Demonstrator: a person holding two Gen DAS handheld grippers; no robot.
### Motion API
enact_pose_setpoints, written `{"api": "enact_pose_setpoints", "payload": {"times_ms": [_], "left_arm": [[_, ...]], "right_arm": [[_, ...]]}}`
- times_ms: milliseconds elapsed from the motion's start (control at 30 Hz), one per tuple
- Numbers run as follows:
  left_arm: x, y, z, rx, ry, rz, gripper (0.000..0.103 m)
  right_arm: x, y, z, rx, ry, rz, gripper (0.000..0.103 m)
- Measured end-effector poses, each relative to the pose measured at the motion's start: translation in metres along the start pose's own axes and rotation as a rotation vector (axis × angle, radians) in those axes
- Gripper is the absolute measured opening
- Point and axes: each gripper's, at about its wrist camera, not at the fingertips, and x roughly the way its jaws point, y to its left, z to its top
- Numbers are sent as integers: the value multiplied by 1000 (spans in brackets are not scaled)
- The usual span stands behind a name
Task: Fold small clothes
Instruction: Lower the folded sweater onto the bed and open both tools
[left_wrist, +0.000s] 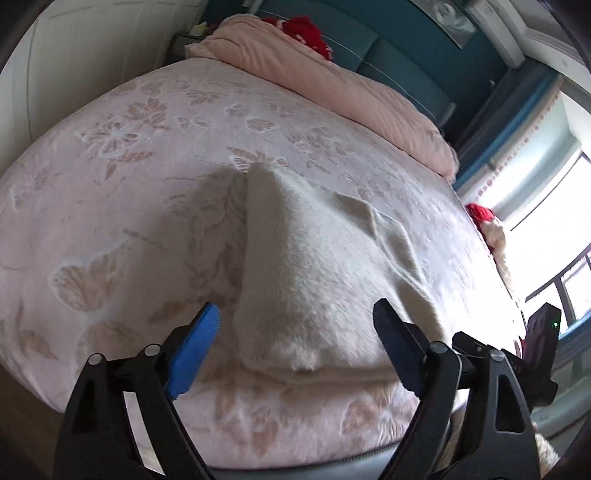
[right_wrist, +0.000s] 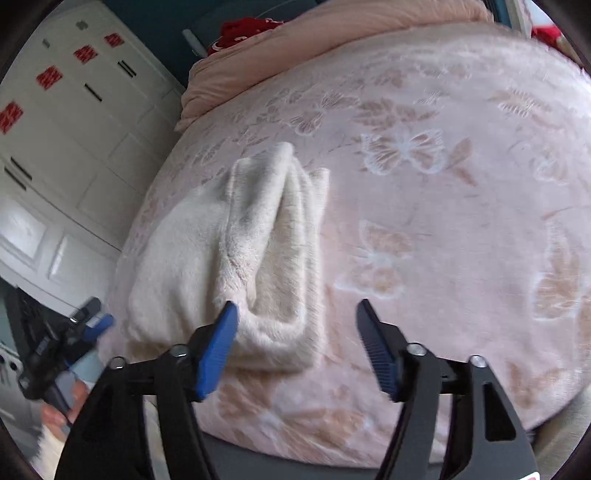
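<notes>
A small cream fleece garment (left_wrist: 314, 266) lies folded in a long bundle near the front edge of the bed; it also shows in the right wrist view (right_wrist: 240, 251). My left gripper (left_wrist: 295, 317) is open just above its near end, holding nothing. My right gripper (right_wrist: 297, 314) is open over the garment's near right corner, its left finger (right_wrist: 218, 347) over the cloth, holding nothing. The left gripper also shows at the left edge of the right wrist view (right_wrist: 74, 336).
The bed has a pink butterfly-patterned cover (left_wrist: 129, 184). A folded pink duvet (left_wrist: 332, 85) and a red item (left_wrist: 306, 31) lie at the head. White wardrobe doors (right_wrist: 66, 122) stand beside the bed. A bright window (left_wrist: 546, 206) is at the right.
</notes>
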Motion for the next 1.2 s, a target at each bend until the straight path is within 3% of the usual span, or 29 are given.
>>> {"api": "enact_pose_setpoints", "payload": {"times_ms": [33,133,167,233,267,300,400,433,500,533,600,667,733,767,833,900,1000,1067,1133,1200], "left_arm": [[11,4,2,-14,17,4,83],[41,14,5,-79,89,25,80],[50,19,4,-106,124,16,73],[57,24,4,-134,150,11,54],[54,22,5,-126,139,11,44],[49,19,8,-113,135,12,40],[17,4,17,-36,81,38,23],[7,0,18,1,63,73,0],[6,3,17,20,76,142,0],[16,8,11,31,111,181,0],[30,13,3,41,179,233,1],[20,9,-3,37,165,210,1],[-2,-7,0,76,102,219,2],[-12,-19,3,115,75,218,2],[-22,-44,7,193,39,193,3],[-14,-64,11,237,59,146,3],[24,-63,5,230,155,155,6],[51,-49,-2,186,231,181,6],[61,-36,-9,151,244,172,6],[54,-41,-8,187,232,190,6]], "right_arm": [[7,1,2,10,14,17,80],[42,2,4,35,84,29,81],[56,2,3,50,112,27,80],[70,4,1,86,143,57,50],[67,10,3,69,128,34,45],[60,19,7,33,109,18,39],[22,65,21,-163,8,-19,36],[14,73,24,-197,-9,-23,36],[19,72,22,-198,20,-29,43],[35,64,17,-193,69,-64,50],[60,43,5,-163,145,-163,50],[45,21,-4,-16,110,-77,51],[17,24,-4,5,44,-88,50],[-3,35,-1,-32,-15,-100,47],[-25,58,6,-119,-79,-93,14],[-29,86,11,-217,-84,-103,5],[14,98,9,-297,24,-156,4],[71,77,-6,-265,210,-190,0],[73,72,-10,-211,188,-149,0],[54,83,-3,-202,160,-143,2]]}}
